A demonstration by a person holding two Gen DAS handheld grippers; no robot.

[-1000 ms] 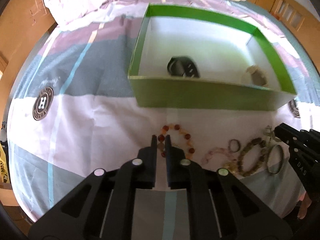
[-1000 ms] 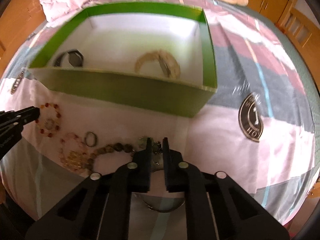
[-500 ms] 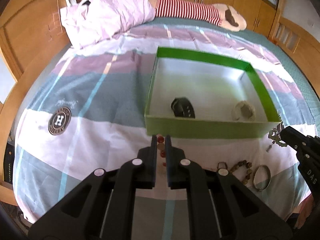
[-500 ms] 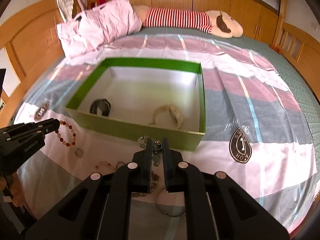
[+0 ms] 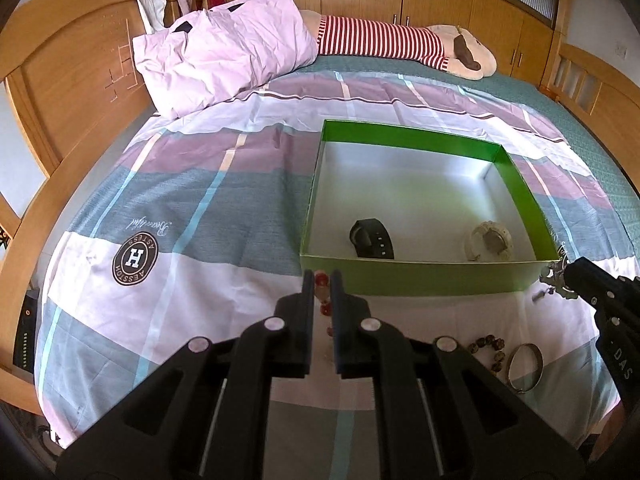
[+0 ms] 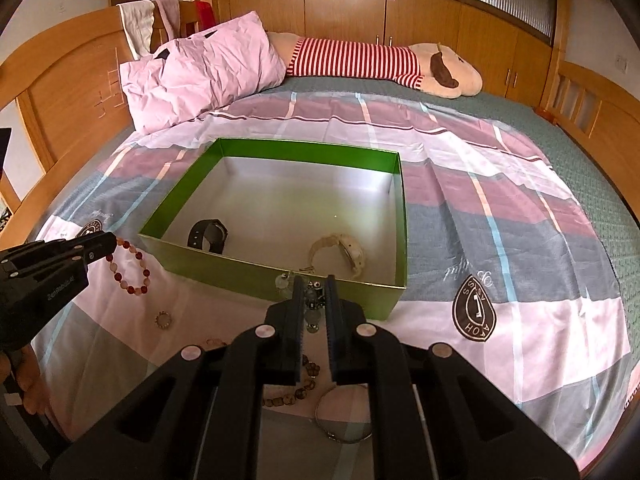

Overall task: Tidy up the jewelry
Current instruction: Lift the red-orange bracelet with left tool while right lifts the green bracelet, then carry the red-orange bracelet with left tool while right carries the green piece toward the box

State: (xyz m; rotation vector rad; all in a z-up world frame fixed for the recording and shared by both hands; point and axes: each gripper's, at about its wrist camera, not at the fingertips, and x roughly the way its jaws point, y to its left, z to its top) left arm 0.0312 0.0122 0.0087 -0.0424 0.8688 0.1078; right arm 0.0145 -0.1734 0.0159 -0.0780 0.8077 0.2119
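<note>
Looking along the left gripper (image 5: 321, 280), its fingers are nearly closed on a red-beaded bracelet (image 5: 323, 308), which dangles between them just short of the near wall of the green box (image 5: 424, 276). The box sits on the bed (image 5: 180, 280) near its foot edge; a black watch (image 5: 372, 239) lies by the box's near wall towards the left, a cream watch (image 5: 489, 240) towards its near right corner. The right gripper (image 5: 576, 270) shows at the frame's right, level with that corner, pinching a silvery charm piece (image 5: 554, 276). A dark bead bracelet (image 5: 488, 348) and a metal bangle (image 5: 525, 367) lie on the bedspread beside it.

From the right wrist view, the right gripper (image 6: 313, 280) has its fingers drawn close on the charm piece (image 6: 312, 300), held just at the box's (image 6: 280, 280) near wall, not clearly over the interior. The left gripper (image 6: 110, 245) hangs the beaded bracelet (image 6: 130, 268) outside the near left corner. A small ring (image 6: 163, 320), the dark beads (image 6: 296, 384) and the bangle (image 6: 344, 420) wait on the bed below.

Both pieces appear to be lifted but short of the rim. Releasing now would probably drop them on the bedspread, since neither hangs past the wall. The dangling loop could catch the cardboard edge and drag the light box. The charm piece is gripped by little; it may slip, or tangle with the cream watch (image 6: 340, 252) on landing.
</note>
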